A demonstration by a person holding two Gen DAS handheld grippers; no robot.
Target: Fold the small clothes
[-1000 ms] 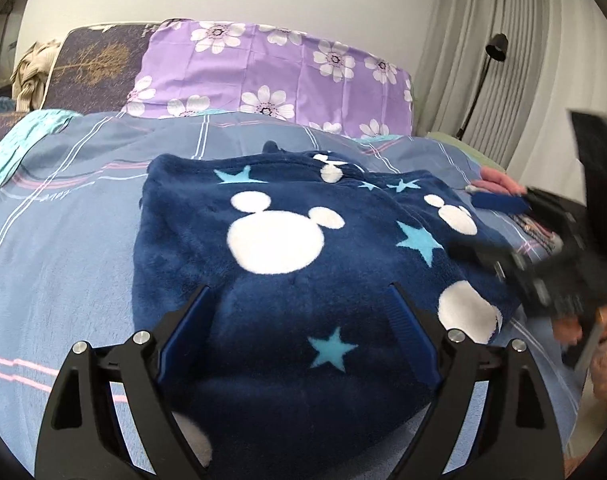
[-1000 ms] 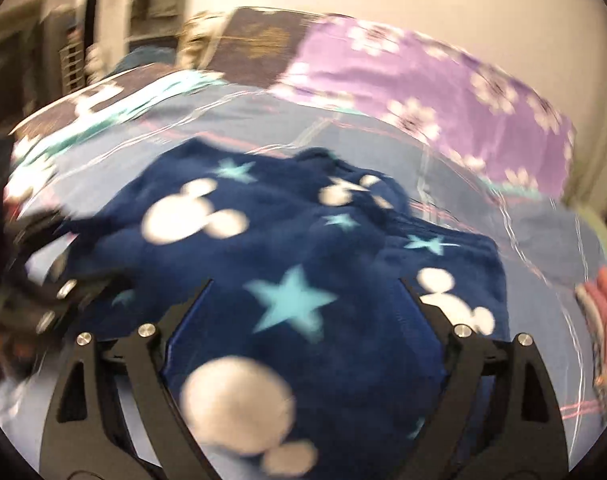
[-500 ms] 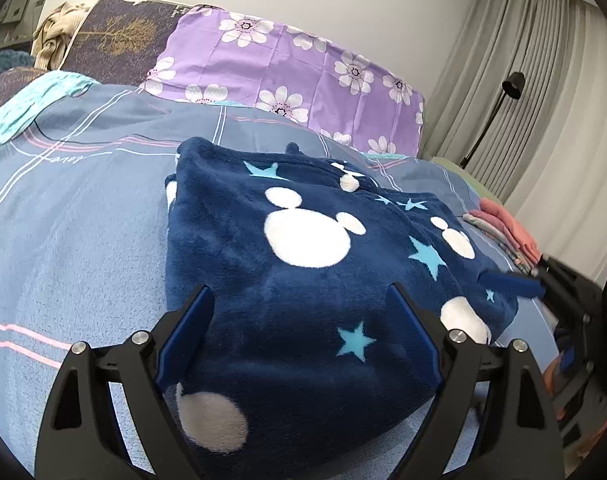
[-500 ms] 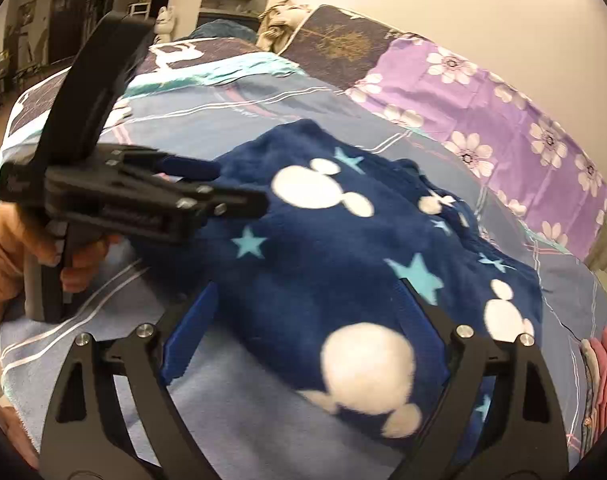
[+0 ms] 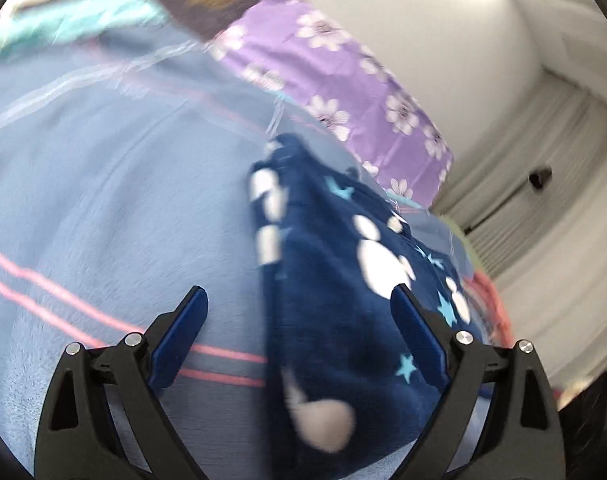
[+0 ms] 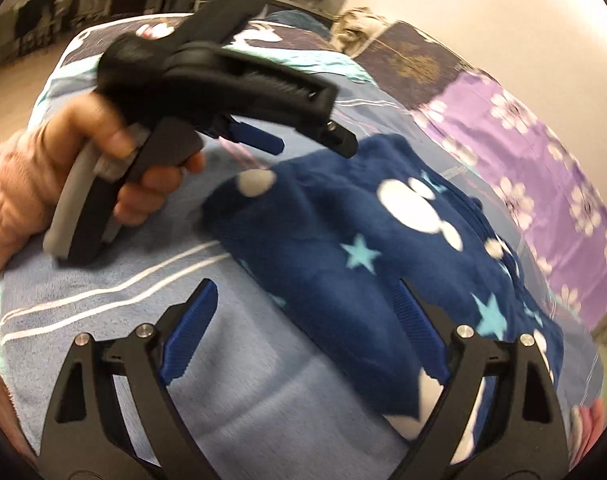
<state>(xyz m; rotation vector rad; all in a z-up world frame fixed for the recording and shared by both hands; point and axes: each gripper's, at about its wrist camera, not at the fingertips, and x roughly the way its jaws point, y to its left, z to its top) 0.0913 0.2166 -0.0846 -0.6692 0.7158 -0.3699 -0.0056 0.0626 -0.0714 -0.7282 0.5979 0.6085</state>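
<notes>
Folded navy fleece garment (image 5: 343,320) lies on the blue striped bed (image 5: 103,208), blurred, its near edge cut off. Left gripper (image 5: 299,300), jaws opening, and right gripper (image 6: 303,296), spread wide, straddle its edges without pinching. Purple floral pillow (image 5: 343,80) behind.

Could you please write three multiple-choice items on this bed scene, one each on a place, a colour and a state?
1. Where does the navy fleece garment lie?
A. on the blue striped bedspread
B. on the floor
C. on a chair

2. What colour is the flowered pillow?
A. green
B. purple
C. orange

3. What is the right claw doing?
A. clamping a pillow
B. gripping the garment
C. standing open, gripping nothing

Answers: 1 A, the bedspread shows around the garment's edges; 2 B, purple cloth with white flowers; 3 C, its blue pads sit wide apart, with the garment's edge loose between them.
</notes>
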